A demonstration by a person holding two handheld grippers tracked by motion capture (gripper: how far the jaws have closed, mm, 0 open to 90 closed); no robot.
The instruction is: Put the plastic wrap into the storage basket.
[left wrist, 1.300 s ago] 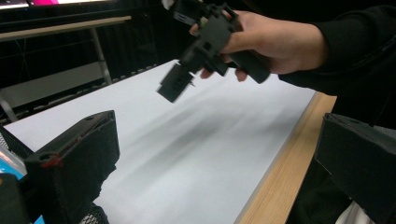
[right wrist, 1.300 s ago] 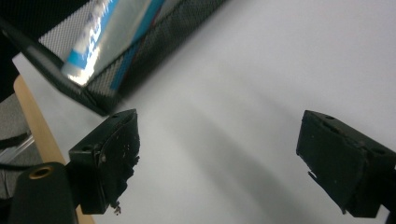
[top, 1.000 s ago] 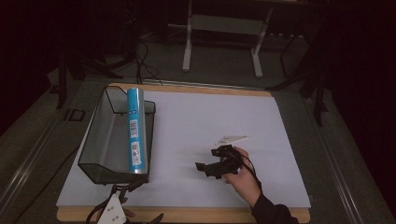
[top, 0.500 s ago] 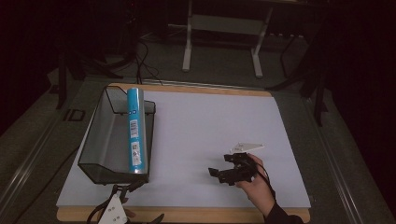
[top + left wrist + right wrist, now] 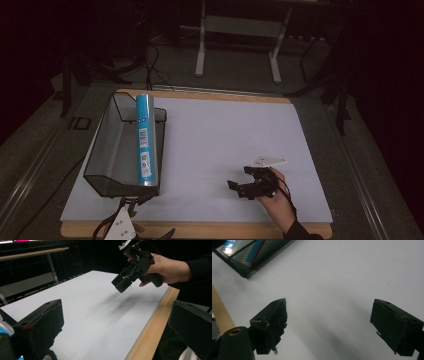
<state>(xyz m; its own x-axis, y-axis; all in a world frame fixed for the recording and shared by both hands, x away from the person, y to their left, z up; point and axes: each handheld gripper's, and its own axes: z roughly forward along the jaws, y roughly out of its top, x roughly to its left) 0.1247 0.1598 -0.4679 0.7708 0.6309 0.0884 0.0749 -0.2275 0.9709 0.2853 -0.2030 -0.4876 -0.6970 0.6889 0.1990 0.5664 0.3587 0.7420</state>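
**Tube in basket, both tongs empty — right hand clear of the drop**

Far left of the high view: black mesh basket (image 5: 102,150) sits on the white sheet (image 5: 220,145), its near rim at the lower left. The blue tube (image 5: 144,140) lies inside along the right-hand wall, far end propped over the back rim. Judged: placement looks done; this reads as the retreat after it.

Lower left edge: left gripper (image 5: 131,209) hangs just short of the basket's near corner, jaws spread wide with nothing between them in its own view.

Lower centre-right: right gripper (image 5: 239,181) hovers low over bare sheet, well apart from the basket, jaws released and empty, bare sheet visible between them in the right gripper view.

Next move, as I judge it: if another item is due, a hand must fetch it; I see none on the sheet.

Obstructions: nothing on the sheet between grippers. Upper centre, beyond the table, a metal stand (image 5: 239,42) and floor cables (image 5: 155,65), out of reach.
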